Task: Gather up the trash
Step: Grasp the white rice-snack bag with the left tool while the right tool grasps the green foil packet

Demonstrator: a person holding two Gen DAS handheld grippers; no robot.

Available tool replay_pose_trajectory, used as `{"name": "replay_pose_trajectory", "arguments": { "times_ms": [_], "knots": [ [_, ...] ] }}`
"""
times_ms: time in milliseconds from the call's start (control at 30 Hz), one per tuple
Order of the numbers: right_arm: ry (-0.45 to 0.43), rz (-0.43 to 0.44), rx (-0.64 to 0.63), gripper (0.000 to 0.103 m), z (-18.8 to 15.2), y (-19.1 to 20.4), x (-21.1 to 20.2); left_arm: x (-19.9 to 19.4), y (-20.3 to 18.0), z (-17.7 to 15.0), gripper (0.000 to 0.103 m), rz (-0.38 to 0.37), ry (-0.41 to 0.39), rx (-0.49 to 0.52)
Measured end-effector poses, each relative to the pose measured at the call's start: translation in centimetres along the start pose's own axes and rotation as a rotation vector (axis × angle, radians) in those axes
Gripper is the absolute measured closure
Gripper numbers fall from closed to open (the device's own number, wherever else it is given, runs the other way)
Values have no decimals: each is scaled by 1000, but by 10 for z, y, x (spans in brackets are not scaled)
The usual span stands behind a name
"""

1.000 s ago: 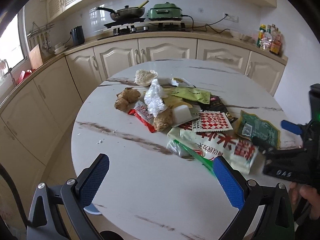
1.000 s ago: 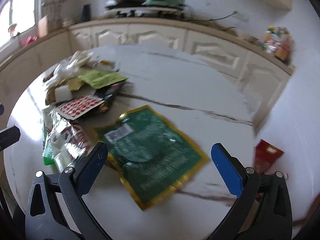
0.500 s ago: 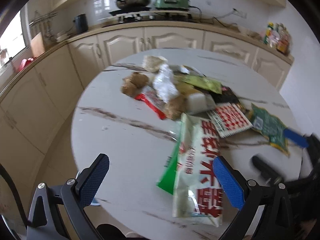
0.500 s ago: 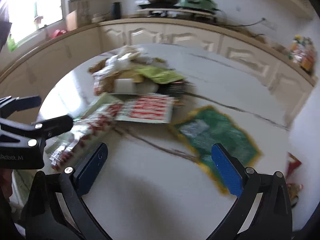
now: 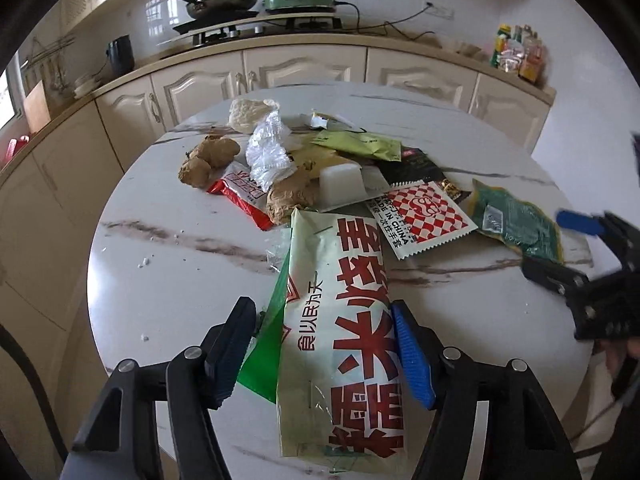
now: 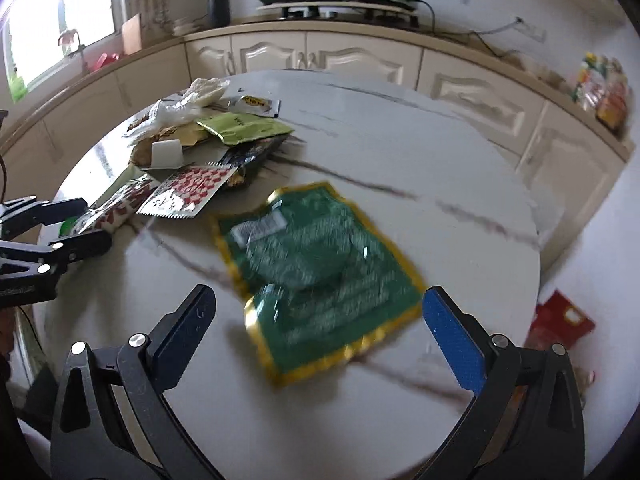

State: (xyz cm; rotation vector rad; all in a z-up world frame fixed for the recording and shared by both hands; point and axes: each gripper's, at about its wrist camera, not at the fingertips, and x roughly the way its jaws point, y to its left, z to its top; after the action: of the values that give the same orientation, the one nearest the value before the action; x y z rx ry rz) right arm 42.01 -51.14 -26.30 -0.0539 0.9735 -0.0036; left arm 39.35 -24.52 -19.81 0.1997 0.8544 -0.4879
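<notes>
A large white bag with red characters and a green edge lies on the round marble table, reaching toward me. My left gripper straddles its near end; the jaws are closing with the bag between them, and the blue right pad sits at the bag's edge. My right gripper stands open just above a green packet with a gold border, which lies flat and blurred on the table. From the left wrist view, that green packet is at the right, beside the right gripper.
A trash pile sits mid-table: brown lumps, crumpled clear plastic, a white tub, a red-checked sachet, a light green packet. A red packet lies on the floor at right. Cabinets and a stove run behind.
The left jaws have narrowed from wide open around the white bag, which now lies closer between them. The right wrist view swung back over the green packet.
</notes>
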Motion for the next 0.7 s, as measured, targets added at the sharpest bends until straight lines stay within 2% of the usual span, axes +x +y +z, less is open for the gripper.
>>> {"name": "replay_pose_trajectory", "arguments": {
  "times_ms": [233,567,667,700],
  "knots": [
    [50,57,-45,0,22,2,29,-4,1,-4,44,-19,-12,-8],
    [68,46,-17,2,28,7,34,-19,9,-13,44,-63,-31,-18],
    [57,41,-8,8,25,9,30,-27,12,-13,44,-69,-44,-28],
    [52,40,-5,16,25,10,29,-31,13,-12,44,-71,-48,-29]
  ]
}}
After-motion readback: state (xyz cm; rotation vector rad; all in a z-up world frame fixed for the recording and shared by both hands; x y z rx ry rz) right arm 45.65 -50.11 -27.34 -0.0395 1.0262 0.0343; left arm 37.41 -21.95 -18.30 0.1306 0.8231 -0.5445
